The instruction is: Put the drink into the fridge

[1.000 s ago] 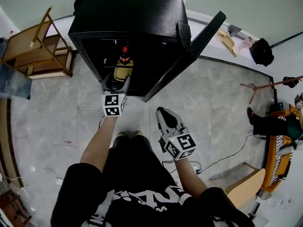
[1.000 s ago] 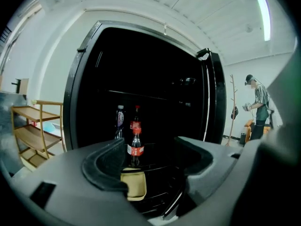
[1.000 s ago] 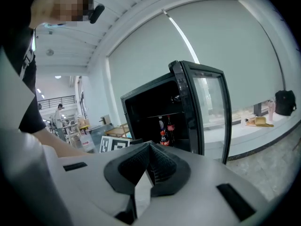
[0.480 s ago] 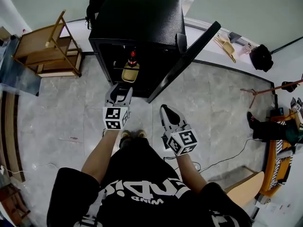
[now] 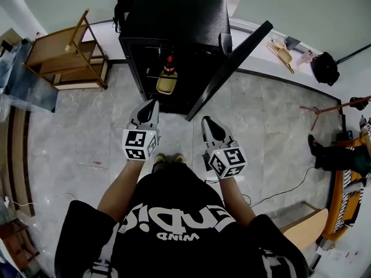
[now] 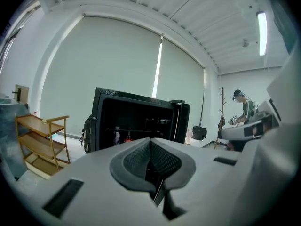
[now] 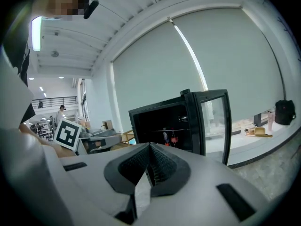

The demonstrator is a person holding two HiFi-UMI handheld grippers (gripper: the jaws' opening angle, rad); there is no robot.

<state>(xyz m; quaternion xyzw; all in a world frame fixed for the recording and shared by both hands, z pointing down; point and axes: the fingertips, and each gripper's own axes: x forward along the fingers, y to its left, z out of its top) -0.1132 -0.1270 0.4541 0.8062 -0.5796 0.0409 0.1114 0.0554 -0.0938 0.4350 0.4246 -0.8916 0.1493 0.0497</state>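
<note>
The drink (image 5: 167, 83) stands upright on a shelf inside the fridge (image 5: 174, 16), so what is left, by my reading, is shutting the door (image 5: 235, 59), which hangs open to the right.

The left gripper (image 5: 151, 104) has just been closing. Its fingers (image 6: 136, 157) are now clenched together with nothing between them. The right gripper (image 5: 207, 122) is likewise clenched and empty, its fingers (image 7: 162, 166) meeting. Both hover near the person, apart from the fridge.

The right gripper is closer to the door, so it suits the push. Keep its fingers clenched and lay their flat side against the door's outer face, towards the free edge. Then swing it left in one slow arc until it seats, with the left gripper kept clear of the opening.

The door shows only at a slant, so I cannot find a handle or a seal. The lower fridge interior is dark. In both gripper views the drink is tiny, its label unreadable, and how far back it sits cannot be judged.
</note>
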